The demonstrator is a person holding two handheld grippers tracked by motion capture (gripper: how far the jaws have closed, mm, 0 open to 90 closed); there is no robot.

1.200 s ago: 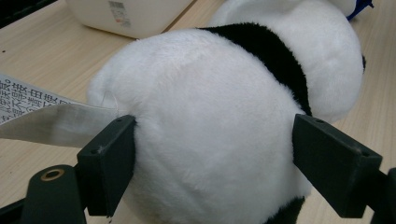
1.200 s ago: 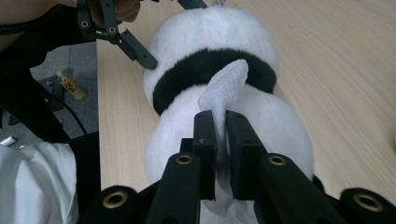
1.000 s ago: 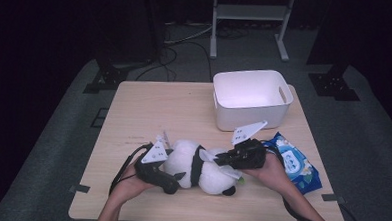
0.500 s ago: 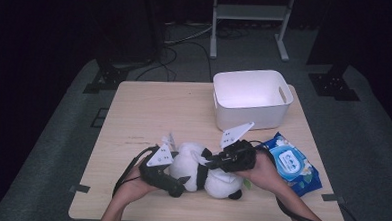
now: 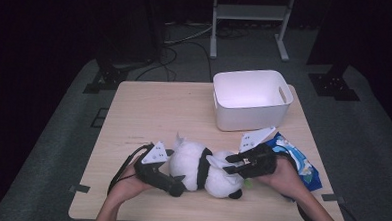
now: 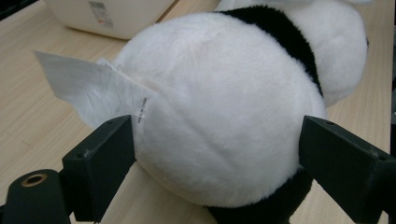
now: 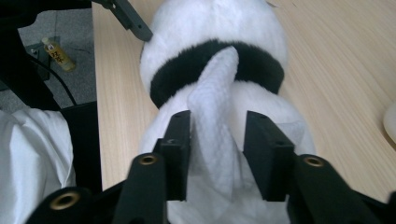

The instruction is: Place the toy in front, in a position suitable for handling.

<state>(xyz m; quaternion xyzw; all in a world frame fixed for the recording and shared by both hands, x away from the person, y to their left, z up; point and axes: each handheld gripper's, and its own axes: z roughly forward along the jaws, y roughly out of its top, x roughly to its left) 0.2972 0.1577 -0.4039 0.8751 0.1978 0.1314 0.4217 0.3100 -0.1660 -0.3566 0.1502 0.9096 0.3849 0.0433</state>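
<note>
Lying near the surface's (image 5: 149,113) front edge, a plush panda (image 5: 204,168) sits between both tools, short of the white bin (image 5: 249,98). Left tool (image 6: 219,154) brackets its white rump, jaws wide, pads touching fur. Right tool (image 7: 217,154), jaws just opening, loosens around a white limb, suggesting release.

Overhead light falls brightly on the tabletop (image 5: 159,114), while the surrounding floor and background sink into near darkness. The white bin (image 5: 249,100) glares slightly. Both gripper views are evenly lit, with the plush panda (image 6: 219,107) sharp and distant edges soft.
</note>
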